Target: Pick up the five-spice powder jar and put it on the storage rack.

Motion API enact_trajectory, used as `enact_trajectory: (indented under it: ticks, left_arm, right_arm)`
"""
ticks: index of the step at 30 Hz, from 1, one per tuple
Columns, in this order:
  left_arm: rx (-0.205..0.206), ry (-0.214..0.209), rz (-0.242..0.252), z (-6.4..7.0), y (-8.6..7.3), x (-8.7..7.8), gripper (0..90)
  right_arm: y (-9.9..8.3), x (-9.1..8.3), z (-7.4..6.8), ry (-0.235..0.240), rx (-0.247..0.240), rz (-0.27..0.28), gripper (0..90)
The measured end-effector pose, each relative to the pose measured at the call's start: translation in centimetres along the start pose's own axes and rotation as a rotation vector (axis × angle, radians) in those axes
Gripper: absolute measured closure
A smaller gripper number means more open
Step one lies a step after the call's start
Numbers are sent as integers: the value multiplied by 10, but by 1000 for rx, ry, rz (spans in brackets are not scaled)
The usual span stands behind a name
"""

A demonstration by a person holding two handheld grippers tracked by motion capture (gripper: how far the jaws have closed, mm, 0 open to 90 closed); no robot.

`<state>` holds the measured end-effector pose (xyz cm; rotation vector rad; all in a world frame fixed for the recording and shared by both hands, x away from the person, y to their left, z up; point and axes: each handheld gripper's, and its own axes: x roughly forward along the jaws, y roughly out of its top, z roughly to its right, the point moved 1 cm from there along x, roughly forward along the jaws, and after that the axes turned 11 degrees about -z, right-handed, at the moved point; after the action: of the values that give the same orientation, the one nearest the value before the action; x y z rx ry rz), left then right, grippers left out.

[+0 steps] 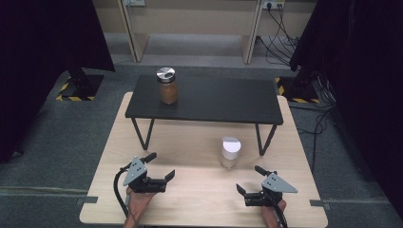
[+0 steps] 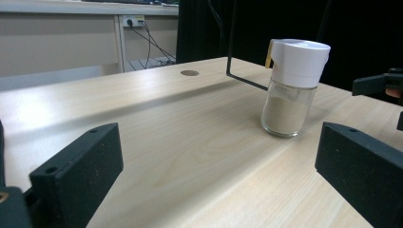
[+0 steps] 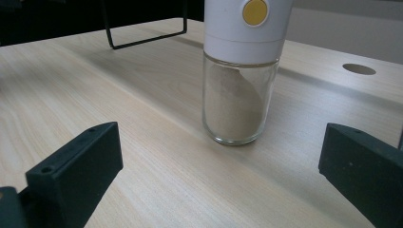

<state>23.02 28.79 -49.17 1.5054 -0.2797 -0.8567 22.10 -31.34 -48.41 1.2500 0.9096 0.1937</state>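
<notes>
White-capped glass shaker of pale powder [image 1: 230, 152] stands at table centre, below black shelf [image 1: 204, 100]. Right gripper [image 1: 250, 180] at 5 o'clock, left gripper [image 1: 161, 167] at 7: both wide open, empty. Judgement: grasp glass body squarely.

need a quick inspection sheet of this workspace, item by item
surface: light wooden table carrying a black shelf on thin wire legs.
job's things: white-capped glass jar of pale powder upright on the wood; metal-lidded jar of brown contents upright on the shelf.
clutter: nothing seen.
grippers: left gripper and right gripper both open, holding nothing, apart from the white-capped jar.
cables: one black cable trailing from the left gripper; loose cables on the floor, far right.
surroundings: grey carpet, dark curtains, wall sockets.
</notes>
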Motion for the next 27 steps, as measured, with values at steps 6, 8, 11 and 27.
enact_trajectory:
  ticks: [6,8,11,27]
  left_arm:
    - [-14,-3,14,-1,-16,-3,20]
    - [-8,-1,19,-1,-19,-4,20]
    - [7,0,2,-1,-20,-2,19]
    - [9,2,-33,0,-24,-3,19]
  right_arm:
    - [-1,0,0,-3,7,3,6]
    - [-1,-1,0,-4,14,5,5]
    - [-1,0,0,-3,8,4,5]
    - [0,0,-1,-5,3,1,5]
